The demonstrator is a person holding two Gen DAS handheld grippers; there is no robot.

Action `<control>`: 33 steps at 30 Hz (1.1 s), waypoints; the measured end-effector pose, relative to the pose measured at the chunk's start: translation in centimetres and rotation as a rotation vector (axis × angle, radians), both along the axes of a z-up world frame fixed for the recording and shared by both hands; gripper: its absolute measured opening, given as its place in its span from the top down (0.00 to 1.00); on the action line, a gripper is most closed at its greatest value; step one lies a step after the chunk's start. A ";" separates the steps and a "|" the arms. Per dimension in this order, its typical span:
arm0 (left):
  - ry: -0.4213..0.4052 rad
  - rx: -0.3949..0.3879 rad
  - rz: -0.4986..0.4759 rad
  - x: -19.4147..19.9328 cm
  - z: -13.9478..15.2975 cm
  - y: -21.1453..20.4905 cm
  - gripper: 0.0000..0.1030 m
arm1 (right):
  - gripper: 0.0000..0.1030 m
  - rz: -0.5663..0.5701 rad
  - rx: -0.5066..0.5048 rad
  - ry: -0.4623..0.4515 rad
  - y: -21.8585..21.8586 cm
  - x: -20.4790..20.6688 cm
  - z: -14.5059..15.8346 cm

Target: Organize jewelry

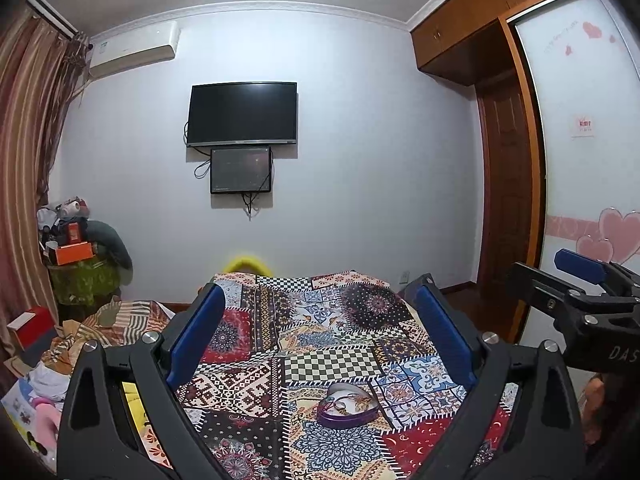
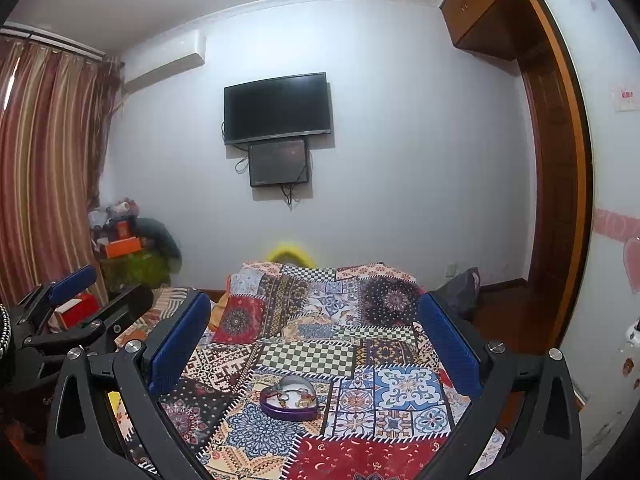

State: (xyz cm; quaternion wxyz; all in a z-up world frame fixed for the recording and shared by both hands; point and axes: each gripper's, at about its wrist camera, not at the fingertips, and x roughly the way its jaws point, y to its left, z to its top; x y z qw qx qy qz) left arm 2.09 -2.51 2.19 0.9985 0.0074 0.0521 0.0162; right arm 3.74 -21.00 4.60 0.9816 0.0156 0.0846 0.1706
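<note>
A purple heart-shaped jewelry box [image 1: 347,406] sits open on the patchwork bedspread [image 1: 320,320], with several gold and coloured pieces inside. It also shows in the right wrist view [image 2: 289,398]. My left gripper [image 1: 320,312] is open and empty, held above the bed behind the box. My right gripper [image 2: 316,320] is open and empty too, above the bed. Each gripper shows at the edge of the other's view: the right one [image 1: 580,280] and the left one [image 2: 80,292].
The bedspread [image 2: 320,320] covers the bed. A wall TV [image 1: 243,114] hangs ahead. Curtains [image 1: 24,160] and a cluttered stand [image 1: 80,260] are at the left. A wooden wardrobe and door [image 1: 508,200] are at the right. Boxes and cloth [image 1: 36,380] lie left of the bed.
</note>
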 end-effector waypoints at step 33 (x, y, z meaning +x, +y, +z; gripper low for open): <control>0.006 -0.009 -0.034 -0.2 0.1 0.3 0.06 | 0.00 -0.015 0.004 -0.013 0.5 -0.4 -0.1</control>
